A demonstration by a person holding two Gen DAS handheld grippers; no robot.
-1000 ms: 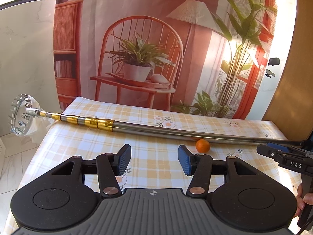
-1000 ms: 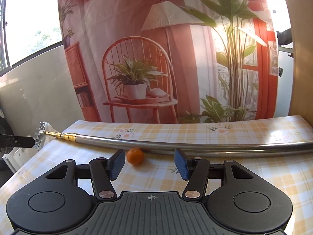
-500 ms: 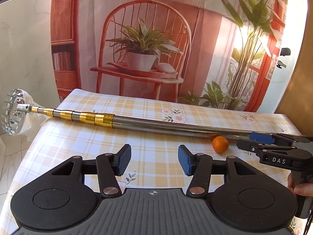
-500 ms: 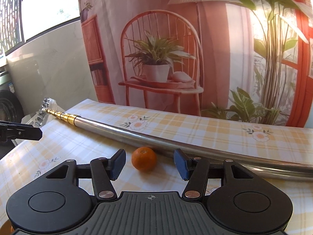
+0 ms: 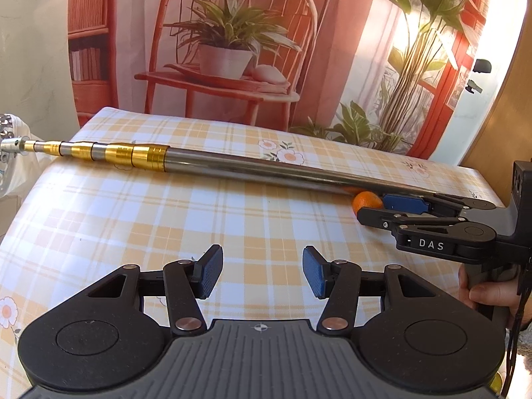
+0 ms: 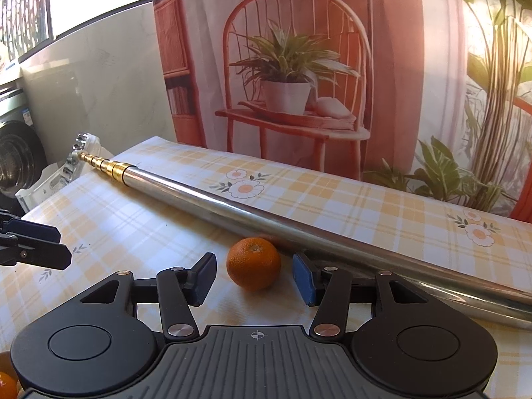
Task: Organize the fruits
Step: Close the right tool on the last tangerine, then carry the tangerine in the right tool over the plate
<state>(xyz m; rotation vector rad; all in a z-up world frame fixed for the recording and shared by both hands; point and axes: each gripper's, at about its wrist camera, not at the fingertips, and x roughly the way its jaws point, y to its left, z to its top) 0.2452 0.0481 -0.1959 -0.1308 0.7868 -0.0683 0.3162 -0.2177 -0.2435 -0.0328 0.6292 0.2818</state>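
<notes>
From the left wrist camera, the left gripper [image 5: 262, 274] hangs over the near part of a table covered in a yellow-and-white checked, flower-printed tablecloth [image 5: 133, 219], its blue-padded jaws spread wide with nothing between them. A long telescopic pole [image 5: 259, 169], steel along most of its length and gold-banded toward its left end, lies across the cloth from the left edge to the right; its toothed metal picker head [image 5: 6, 139] with a pale bag pokes out past the left edge of the table. Near the right edge a small orange [image 5: 365, 200] rests on the cloth right against the near side of the pole, and the right gripper [image 5: 379, 207], marked "DAS", reaches in from the right with its tips at the fruit, one finger on either side; a hand [image 5: 485, 296] grips its handle. Behind the table hangs a printed backdrop [image 5: 266, 33] of a red chair with a potted plant. From the right wrist camera, the orange [image 6: 253, 263] sits between the right gripper's [image 6: 254, 277] parted jaws, with a gap on each side, so the pads are not pressing it. The pole [image 6: 299, 222] runs just behind the fruit, slanting toward the far left corner, where the picker head [image 6: 78, 156] overhangs. The left gripper's tips [image 6: 50, 246] show at the left edge of the view, apart. More orange fruit [image 6: 6, 382] peeks in at the bottom left corner of the view, mostly cut off.
</notes>
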